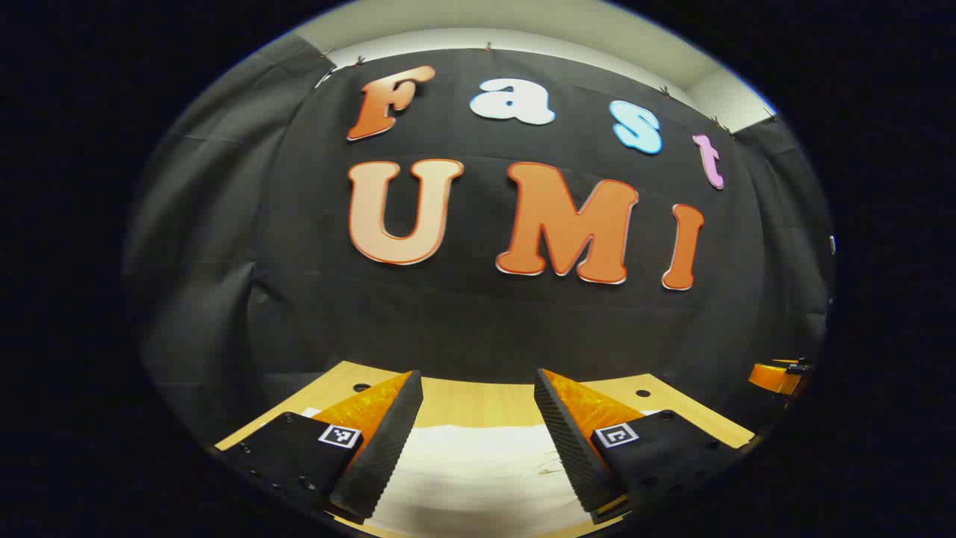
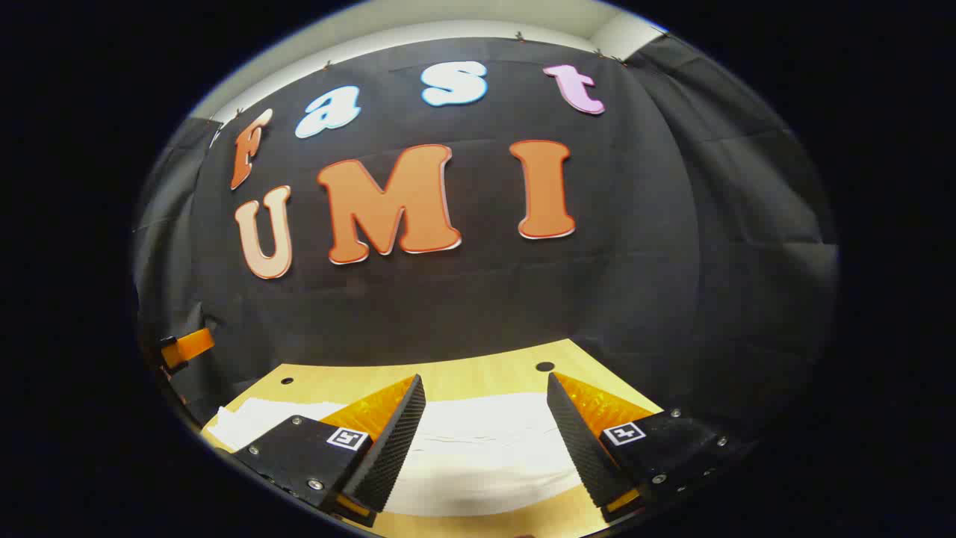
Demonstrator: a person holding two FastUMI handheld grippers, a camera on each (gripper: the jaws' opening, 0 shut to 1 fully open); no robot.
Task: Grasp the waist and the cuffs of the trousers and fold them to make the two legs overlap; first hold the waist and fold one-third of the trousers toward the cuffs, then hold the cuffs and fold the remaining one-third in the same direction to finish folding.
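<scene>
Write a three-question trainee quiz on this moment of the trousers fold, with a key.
1. True or false: the left gripper is shut on the white trousers.
2. What do the trousers lie on? A) wooden table B) metal tray C) carpet
3. Fill in: in the right gripper view, the right gripper has its fingers ____, with the trousers showing between them.

Key:
1. False: its fingers stand apart and hold nothing.
2. A: the wooden table shows beyond the cloth.
3. Open.
</scene>
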